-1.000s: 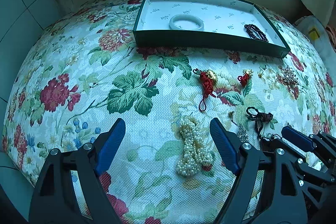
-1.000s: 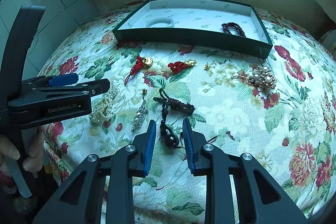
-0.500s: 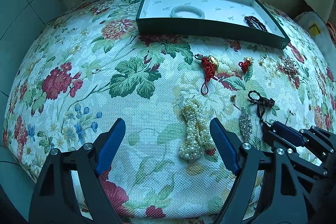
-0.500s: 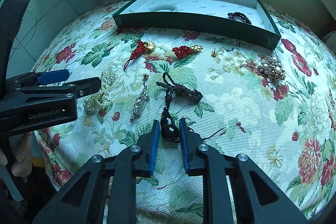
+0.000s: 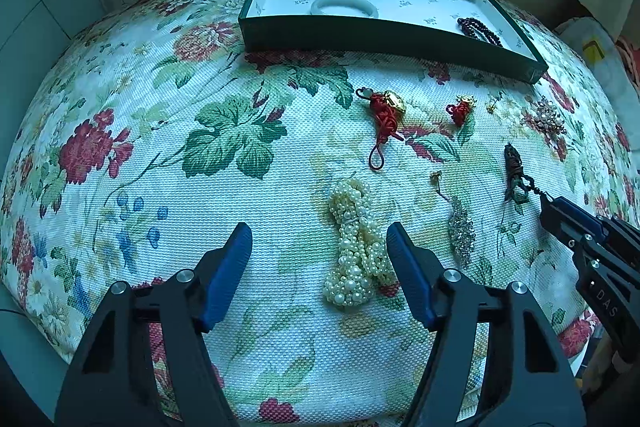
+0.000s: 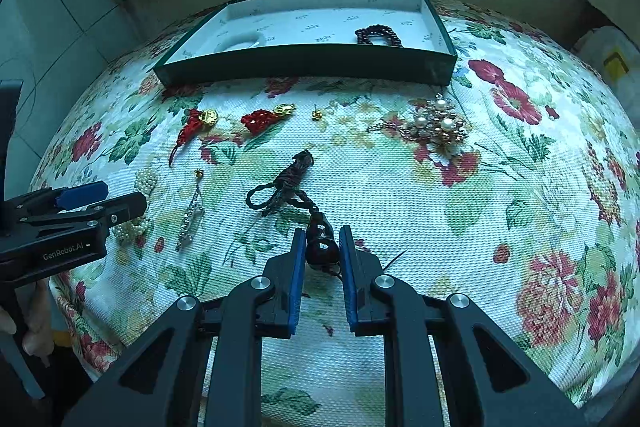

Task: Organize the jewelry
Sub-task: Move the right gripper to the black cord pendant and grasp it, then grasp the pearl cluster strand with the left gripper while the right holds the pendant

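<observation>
My right gripper [image 6: 323, 247] is shut on the bead end of a dark cord necklace [image 6: 286, 185]; its cord trails away over the floral cloth. In the left wrist view the necklace [image 5: 514, 169] hangs stretched from the right gripper's tip [image 5: 550, 207]. My left gripper [image 5: 318, 251] is open and empty, just above a pearl bundle [image 5: 354, 251]. The green tray [image 6: 312, 61] at the back holds a white bangle [image 5: 344, 5] and a dark bead bracelet [image 6: 378, 35].
On the cloth lie a red knot with gold charm [image 5: 386, 115], a smaller red charm [image 5: 460, 109], a small gold stud [image 6: 317, 115], a rhinestone drop earring [image 5: 460, 227] and a pearl brooch [image 6: 436, 127]. The table's rounded edge falls away on all sides.
My right gripper has closed on the necklace's bead end and drawn it back, so the cord pulled straighter. The left gripper has shifted slightly and stays open.
</observation>
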Demonstrator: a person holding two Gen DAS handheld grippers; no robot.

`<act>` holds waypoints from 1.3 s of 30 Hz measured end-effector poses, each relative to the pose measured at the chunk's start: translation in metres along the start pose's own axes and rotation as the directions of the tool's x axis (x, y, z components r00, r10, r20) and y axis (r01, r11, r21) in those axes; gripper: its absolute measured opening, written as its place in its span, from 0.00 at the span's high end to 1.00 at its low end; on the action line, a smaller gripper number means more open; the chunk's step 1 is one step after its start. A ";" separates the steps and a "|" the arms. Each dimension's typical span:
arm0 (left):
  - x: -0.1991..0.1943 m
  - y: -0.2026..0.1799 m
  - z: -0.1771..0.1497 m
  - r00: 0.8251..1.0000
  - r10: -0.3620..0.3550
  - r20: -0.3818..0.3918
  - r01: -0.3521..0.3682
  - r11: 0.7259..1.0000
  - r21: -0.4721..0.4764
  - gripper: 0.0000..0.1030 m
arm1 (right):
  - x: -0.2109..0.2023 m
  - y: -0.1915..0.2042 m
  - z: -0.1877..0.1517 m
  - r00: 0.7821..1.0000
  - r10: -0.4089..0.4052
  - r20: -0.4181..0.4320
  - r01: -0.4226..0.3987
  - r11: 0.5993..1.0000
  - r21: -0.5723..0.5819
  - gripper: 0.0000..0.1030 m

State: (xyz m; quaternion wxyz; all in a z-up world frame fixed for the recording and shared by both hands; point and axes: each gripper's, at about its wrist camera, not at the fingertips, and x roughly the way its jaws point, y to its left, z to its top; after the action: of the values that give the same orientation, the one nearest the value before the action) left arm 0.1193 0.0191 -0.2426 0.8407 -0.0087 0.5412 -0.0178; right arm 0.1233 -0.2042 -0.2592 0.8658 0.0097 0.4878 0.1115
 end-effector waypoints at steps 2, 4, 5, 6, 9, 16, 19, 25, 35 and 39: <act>0.002 -0.001 0.000 1.000 -0.007 0.002 0.007 1.000 0.007 0.36 | 0.000 -0.002 0.000 1.000 -0.003 0.003 0.003 1.000 0.008 0.83; 0.003 -0.003 0.000 1.000 -0.006 0.000 0.006 1.000 0.015 0.39 | 0.000 -0.003 0.000 1.000 -0.004 0.004 0.004 1.000 0.010 0.83; 0.004 -0.004 0.001 1.000 -0.006 0.001 0.006 1.000 0.016 0.39 | 0.000 -0.003 -0.001 1.000 -0.003 0.004 0.003 1.000 0.011 0.83; 0.004 -0.004 0.001 1.000 -0.004 0.005 0.004 1.000 0.019 0.42 | 0.000 -0.003 -0.001 1.000 -0.002 0.004 0.002 1.000 0.011 0.83; 0.003 -0.007 0.002 1.000 0.002 0.015 -0.003 0.999 0.038 0.55 | 0.000 -0.003 -0.001 1.000 0.001 0.003 -0.001 1.000 0.012 0.83; 0.000 -0.004 0.000 0.999 -0.038 0.022 0.037 0.998 0.049 0.84 | -0.001 -0.003 -0.001 1.000 0.008 0.006 -0.008 1.000 0.017 0.83; 0.000 -0.001 0.000 0.998 -0.057 0.023 0.056 0.998 0.037 0.85 | -0.001 -0.003 -0.001 1.000 0.012 0.006 -0.012 1.000 0.018 0.83; -0.003 -0.001 0.000 0.998 -0.058 0.028 0.057 0.997 0.043 0.87 | -0.005 -0.003 0.000 1.000 0.026 0.017 -0.026 0.999 0.025 0.83; -0.010 0.001 0.002 0.998 -0.053 0.044 0.052 0.998 0.039 0.87 | -0.014 0.001 0.004 0.998 0.039 0.039 -0.040 0.999 0.030 0.83; -0.012 0.003 0.004 0.997 -0.052 0.051 0.050 0.998 0.034 0.88 | -0.022 0.001 0.007 0.997 0.040 0.066 -0.042 0.999 0.034 0.83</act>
State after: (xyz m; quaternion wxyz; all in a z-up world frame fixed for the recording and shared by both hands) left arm 0.1185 0.0223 -0.2300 0.8537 -0.0090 0.5184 -0.0479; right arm 0.1179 -0.2067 -0.2364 0.8784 0.0386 0.4610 0.1201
